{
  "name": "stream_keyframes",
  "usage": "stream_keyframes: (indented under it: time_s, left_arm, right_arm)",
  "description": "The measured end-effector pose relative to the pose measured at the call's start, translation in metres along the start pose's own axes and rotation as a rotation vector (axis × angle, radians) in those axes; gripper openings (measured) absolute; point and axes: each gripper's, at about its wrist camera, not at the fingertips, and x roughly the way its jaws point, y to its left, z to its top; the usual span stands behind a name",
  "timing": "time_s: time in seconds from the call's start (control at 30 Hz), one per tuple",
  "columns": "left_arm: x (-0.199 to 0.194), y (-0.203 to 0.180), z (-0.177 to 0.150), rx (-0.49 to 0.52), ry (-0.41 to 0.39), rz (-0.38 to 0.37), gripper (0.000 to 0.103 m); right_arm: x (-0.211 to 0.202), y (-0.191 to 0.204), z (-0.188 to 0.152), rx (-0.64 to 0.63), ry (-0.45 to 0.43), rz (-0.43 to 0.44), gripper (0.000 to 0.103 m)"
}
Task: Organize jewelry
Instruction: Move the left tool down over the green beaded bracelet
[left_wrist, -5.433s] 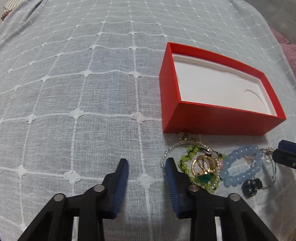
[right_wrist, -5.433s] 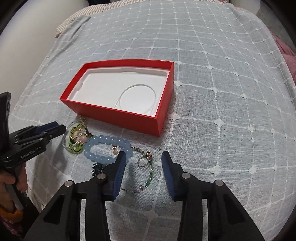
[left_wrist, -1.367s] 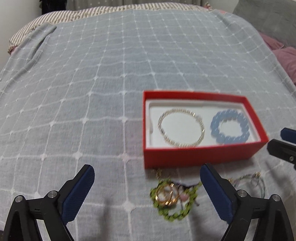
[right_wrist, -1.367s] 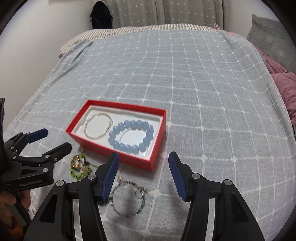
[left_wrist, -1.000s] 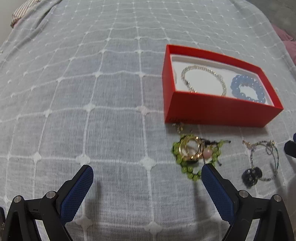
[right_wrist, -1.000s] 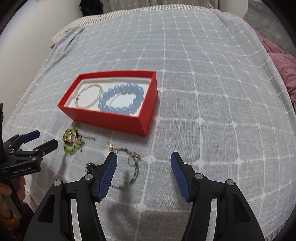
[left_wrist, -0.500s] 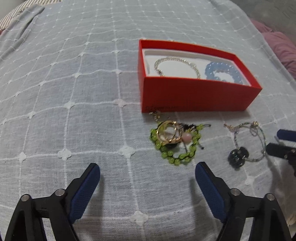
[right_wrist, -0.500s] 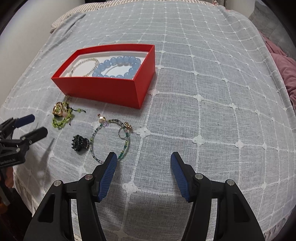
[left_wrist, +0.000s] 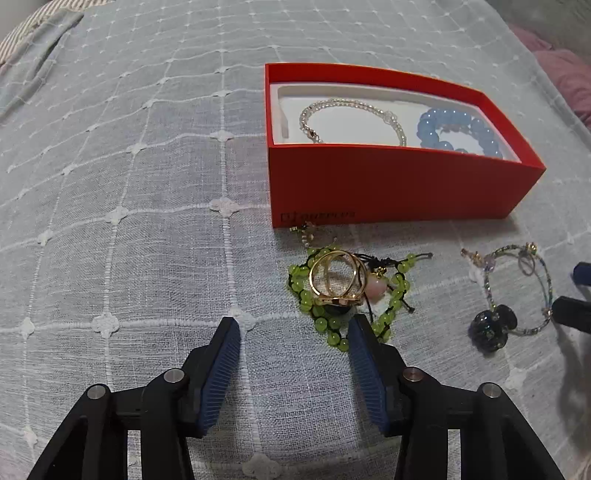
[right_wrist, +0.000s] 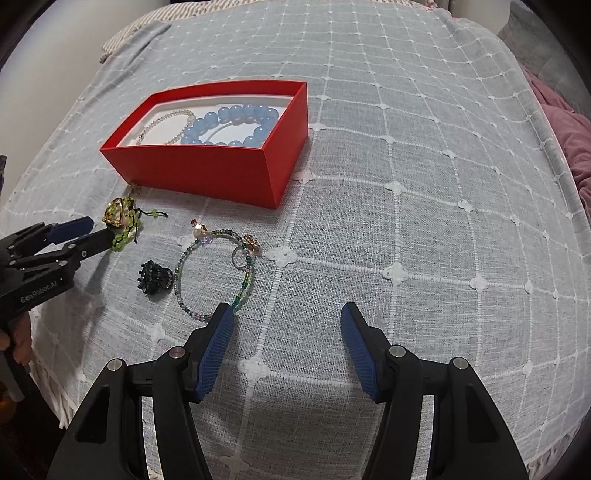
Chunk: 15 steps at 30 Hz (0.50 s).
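**Spotter:** Where are you against the red box (left_wrist: 388, 188)?

**Me:** On its near side. My left gripper (left_wrist: 293, 334) hangs over the cloth just in front of the green bead bracelet (left_wrist: 325, 317), which lies tangled with a gold ring (left_wrist: 334, 277) and a pink bead (left_wrist: 376, 288) close to the box's front wall. The jaws have just been closing, yet nothing sits between them; they stand apart, and the right pad's tip overlaps the bracelet's near edge in my view. I can't tell whether it touches.

**Spotter:** And the other one?

**Me:** My right gripper (right_wrist: 286, 321) hovers further out from the box, jaws apart and empty, its left pad beside the thin multicolour beaded bracelet (right_wrist: 214, 273). A small dark hair claw (right_wrist: 155, 277) lies just beside that loop. Inside the box I see the pale bead bracelet (left_wrist: 351, 118) and the blue bead bracelet (left_wrist: 458, 129) already laid down.

**Spotter:** What worries you?

**Me:** The tangle. If I pinch only the green beads, I judge the ring could ride up loose and drop off on the way to the box, or the black cords could drag the pink bead along. Closing off-centre might just shove the heap under the box wall. The soft bedspread (right_wrist: 406, 147) could also bunch into the pads.
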Motion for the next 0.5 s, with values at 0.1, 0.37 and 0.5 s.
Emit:
stream_keyframes:
  time_s: [0.1, 0.37, 0.5]
  left_arm:
    - [-0.001, 0.003, -0.001, -0.001, 0.004, 0.008, 0.043]
    - [-0.002, 0.007, -0.005, 0.045, 0.011, 0.075, 0.007]
    - [-0.009, 0.019, -0.005, -0.017, -0.002, 0.010, 0.007]
  right_arm:
    - [0.000, 0.000, 0.000, 0.000, 0.002, -0.002, 0.063]
    - [0.002, 0.005, -0.001, -0.007, 0.003, -0.004, 0.063]
    - [0.002, 0.009, 0.000, -0.008, 0.002, -0.002, 0.063]
